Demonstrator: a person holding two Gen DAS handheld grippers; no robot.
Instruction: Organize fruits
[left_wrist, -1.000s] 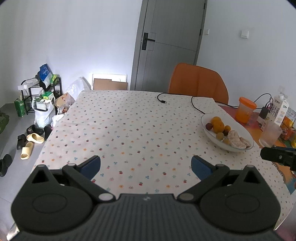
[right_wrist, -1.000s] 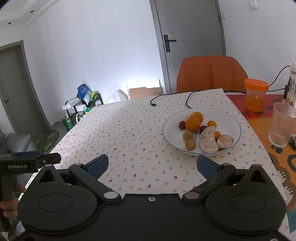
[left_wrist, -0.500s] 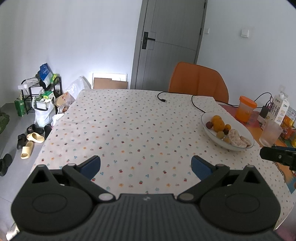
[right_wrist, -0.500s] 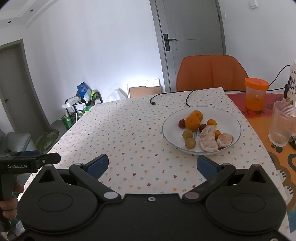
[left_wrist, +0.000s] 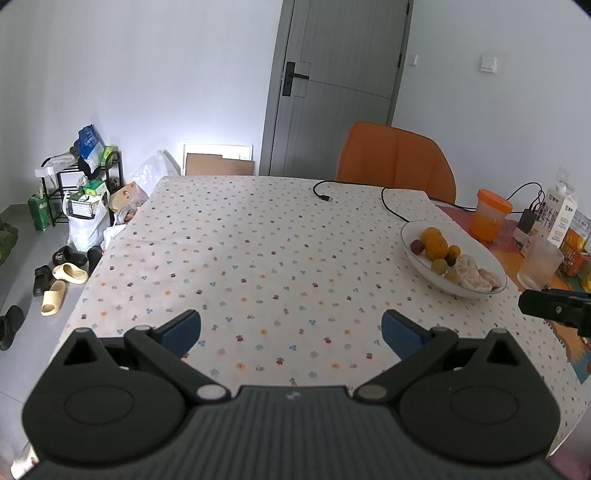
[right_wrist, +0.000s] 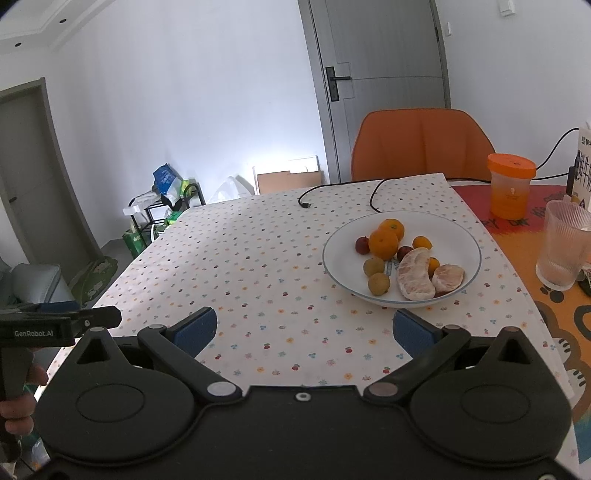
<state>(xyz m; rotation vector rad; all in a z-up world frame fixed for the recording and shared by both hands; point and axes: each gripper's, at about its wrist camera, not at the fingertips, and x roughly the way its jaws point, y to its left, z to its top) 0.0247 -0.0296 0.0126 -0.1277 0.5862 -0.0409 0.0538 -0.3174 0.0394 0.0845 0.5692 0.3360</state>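
Above a dining table draped in a thin dotted tablecloth (right_wrist: 258, 266), the left gripper (left_wrist: 291, 328) hangs with its blue-padded fingers spread wide and nothing between them, well apart from the fruit. To its right, the right gripper (right_wrist: 303, 328) is equally wide and empty, just short of the shallow white plate (right_wrist: 461, 236) on the table's right half. On the plate lie two smooth round oranges (right_wrist: 384, 243), small glossy red and yellow-green fruits, and two peeled, pulpy citrus segments (right_wrist: 415, 275).

The risks look plain. Round, slick fruit will likely roll on the sloped glazed plate if nudged off-centre, and the soft peeled segments may tear or burst under a firm pinch. A push on the rim could slide the plate over the loose cloth. Further right, a ribbed clear tumbler (right_wrist: 565, 243) and an orange-lidded cup (right_wrist: 511, 188) stand near enough for a careless swing to tip them.
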